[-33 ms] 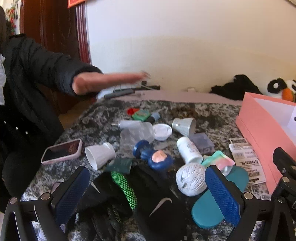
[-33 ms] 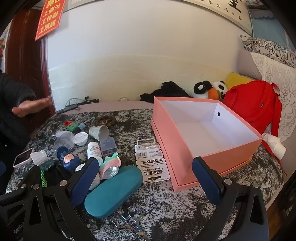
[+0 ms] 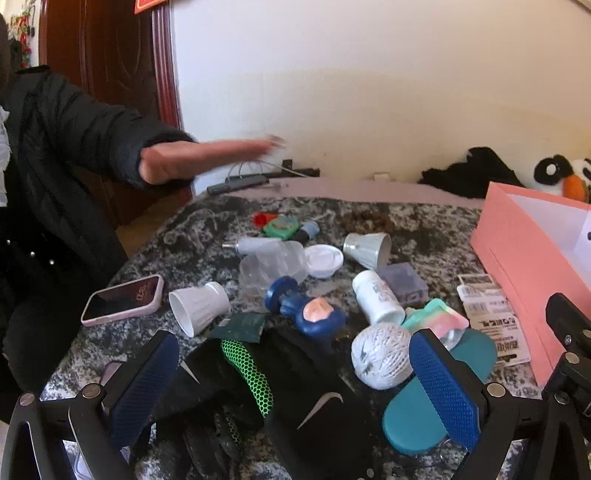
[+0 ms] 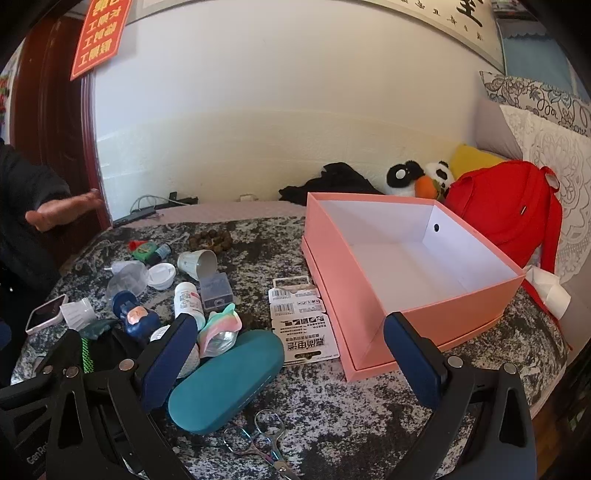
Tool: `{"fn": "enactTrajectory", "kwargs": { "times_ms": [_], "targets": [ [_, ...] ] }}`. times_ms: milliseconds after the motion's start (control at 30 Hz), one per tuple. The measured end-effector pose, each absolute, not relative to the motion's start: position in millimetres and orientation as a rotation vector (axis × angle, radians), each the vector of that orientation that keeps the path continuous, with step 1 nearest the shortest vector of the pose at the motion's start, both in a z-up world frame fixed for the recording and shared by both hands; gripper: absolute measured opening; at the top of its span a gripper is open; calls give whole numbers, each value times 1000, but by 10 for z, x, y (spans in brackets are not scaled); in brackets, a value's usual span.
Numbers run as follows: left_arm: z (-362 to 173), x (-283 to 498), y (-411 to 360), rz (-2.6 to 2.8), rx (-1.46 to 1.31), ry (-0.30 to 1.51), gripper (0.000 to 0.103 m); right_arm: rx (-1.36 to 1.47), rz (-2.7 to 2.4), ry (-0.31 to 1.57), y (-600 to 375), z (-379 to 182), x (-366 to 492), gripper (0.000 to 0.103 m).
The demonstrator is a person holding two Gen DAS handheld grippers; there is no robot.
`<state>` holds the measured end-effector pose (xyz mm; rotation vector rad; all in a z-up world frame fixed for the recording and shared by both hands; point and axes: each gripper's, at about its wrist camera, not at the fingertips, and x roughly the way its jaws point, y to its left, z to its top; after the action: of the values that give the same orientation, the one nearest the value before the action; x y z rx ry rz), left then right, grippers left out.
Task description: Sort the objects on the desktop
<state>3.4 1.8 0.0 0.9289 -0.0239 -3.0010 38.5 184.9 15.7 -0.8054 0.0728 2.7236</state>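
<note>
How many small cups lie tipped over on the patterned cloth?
2: a white cup on its side beside the phone, and a grey cup near the purple case. Clutter may hide others.

A: What is behind the desk [image 4: 332,424]?
B: A cream wall [image 4: 277,122], evenly lit. At the upper left of the frame is a dark red wooden door [image 4: 48,103] with a red sign [image 4: 98,35].
A: And on the right?
B: Patterned pillows [image 4: 535,99] at the upper right, with a framed calligraphy [image 4: 443,22] at the top.
</note>
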Motion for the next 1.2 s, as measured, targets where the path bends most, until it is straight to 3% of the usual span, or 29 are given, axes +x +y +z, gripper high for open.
{"fn": "enactTrajectory", "kwargs": {
  "times_ms": [233, 1200],
  "targets": [
    [-24, 202, 125, -3038, 808, -80, 103, -768, 2732, 118, 1934, 230, 435, 103],
    [78, 188, 166, -3094, 821, -27, 103, -539, 2862, 155, 1775, 614, 996, 103]
  ]
}}
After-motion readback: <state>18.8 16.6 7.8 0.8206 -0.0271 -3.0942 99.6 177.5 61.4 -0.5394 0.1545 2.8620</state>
